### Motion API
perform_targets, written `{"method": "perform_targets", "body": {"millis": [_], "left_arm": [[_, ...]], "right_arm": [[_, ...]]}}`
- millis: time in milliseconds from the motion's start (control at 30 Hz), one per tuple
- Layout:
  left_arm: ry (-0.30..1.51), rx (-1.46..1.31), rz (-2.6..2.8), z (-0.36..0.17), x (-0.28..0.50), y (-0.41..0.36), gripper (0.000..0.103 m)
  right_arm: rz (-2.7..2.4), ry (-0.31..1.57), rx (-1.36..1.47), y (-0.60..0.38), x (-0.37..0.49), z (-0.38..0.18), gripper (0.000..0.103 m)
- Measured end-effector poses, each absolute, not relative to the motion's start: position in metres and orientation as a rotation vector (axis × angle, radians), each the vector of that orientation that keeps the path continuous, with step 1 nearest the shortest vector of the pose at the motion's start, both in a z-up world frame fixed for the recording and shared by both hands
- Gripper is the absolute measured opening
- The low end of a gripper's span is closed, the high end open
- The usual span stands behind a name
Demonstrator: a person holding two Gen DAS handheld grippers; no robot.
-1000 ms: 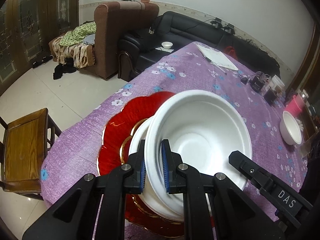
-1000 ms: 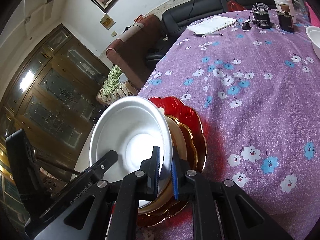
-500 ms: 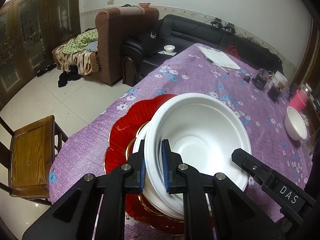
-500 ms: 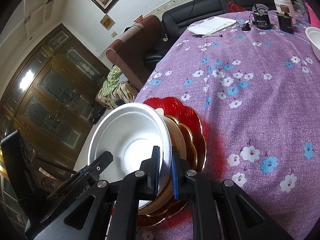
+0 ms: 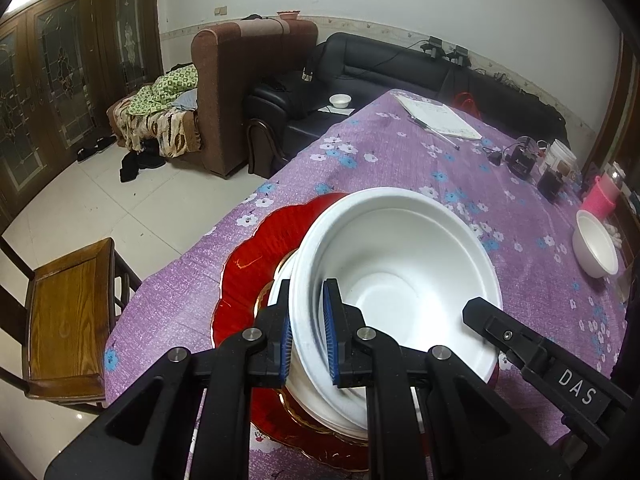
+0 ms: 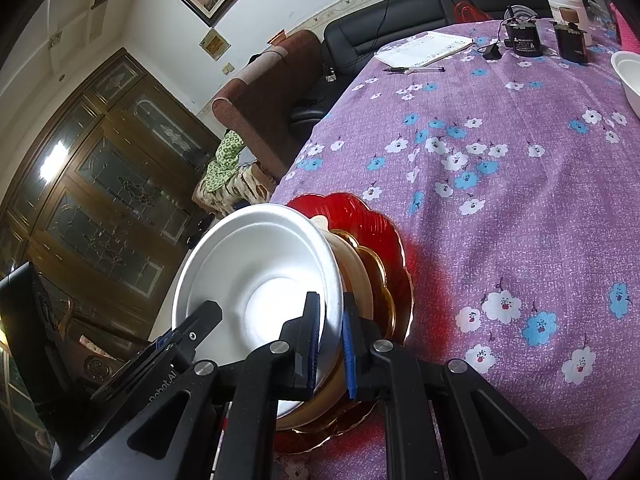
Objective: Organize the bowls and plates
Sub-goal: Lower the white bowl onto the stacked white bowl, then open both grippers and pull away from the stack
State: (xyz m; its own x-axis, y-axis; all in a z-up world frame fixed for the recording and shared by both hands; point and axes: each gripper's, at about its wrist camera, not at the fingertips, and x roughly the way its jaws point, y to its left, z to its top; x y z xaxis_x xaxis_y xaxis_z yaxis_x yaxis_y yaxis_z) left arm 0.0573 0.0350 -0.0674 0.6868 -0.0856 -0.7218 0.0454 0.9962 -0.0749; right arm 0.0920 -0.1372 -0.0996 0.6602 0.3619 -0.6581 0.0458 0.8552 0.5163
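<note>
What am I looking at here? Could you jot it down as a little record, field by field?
Held: big white bowl, gripped at its rim
Left gripper: shut on rim
Right gripper: shut on opposite rim
Under the bowl: stack of plates, a red plate at the bottom
Surface: table with purple flowered cloth
Also on table: small white bowl, notebook

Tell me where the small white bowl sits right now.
The small white bowl sits alone on the purple tablecloth at the right edge of the left wrist view, just below the pink cup, well apart from the plate stack.
</note>
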Motion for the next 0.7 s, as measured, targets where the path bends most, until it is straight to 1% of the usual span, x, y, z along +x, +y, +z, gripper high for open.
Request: {"method": "perform_targets", "body": {"millis": [133, 167, 200, 233, 267, 300, 433, 700], "left_arm": [[0.795, -0.031, -0.052, -0.064, 0.057, 0.035, 0.015], [0.785, -0.022, -0.041, -0.062, 0.056, 0.036, 0.019], [0.771, -0.009, -0.028, -0.060, 0.055, 0.035, 0.026], [0.756, 0.003, -0.015, -0.057, 0.054, 0.035, 0.031], [0.739, 0.012, -0.001, -0.055, 0.052, 0.035, 0.043], [0.717, 0.020, 0.013, -0.051, 0.051, 0.035, 0.052], [0.656, 0.047, 0.042, -0.040, 0.045, 0.031, 0.053], [0.632, 0.074, 0.034, -0.029, 0.044, 0.012, 0.053]], "right_arm": [[0.192, 0.841, 0.539, -0.138, 0.093, -0.100, 0.011], [0.193, 0.841, 0.541, -0.138, 0.093, -0.100, 0.011], [0.195, 0.840, 0.547, -0.139, 0.093, -0.100, 0.013], [0.196, 0.837, 0.556, -0.141, 0.093, -0.100, 0.013], [0.197, 0.835, 0.562, -0.143, 0.093, -0.099, 0.013], [0.199, 0.833, 0.568, -0.145, 0.093, -0.099, 0.014], [0.203, 0.819, 0.590, -0.154, 0.092, -0.096, 0.015], [0.182, 0.801, 0.646, -0.182, 0.089, -0.096, 0.016]]}}
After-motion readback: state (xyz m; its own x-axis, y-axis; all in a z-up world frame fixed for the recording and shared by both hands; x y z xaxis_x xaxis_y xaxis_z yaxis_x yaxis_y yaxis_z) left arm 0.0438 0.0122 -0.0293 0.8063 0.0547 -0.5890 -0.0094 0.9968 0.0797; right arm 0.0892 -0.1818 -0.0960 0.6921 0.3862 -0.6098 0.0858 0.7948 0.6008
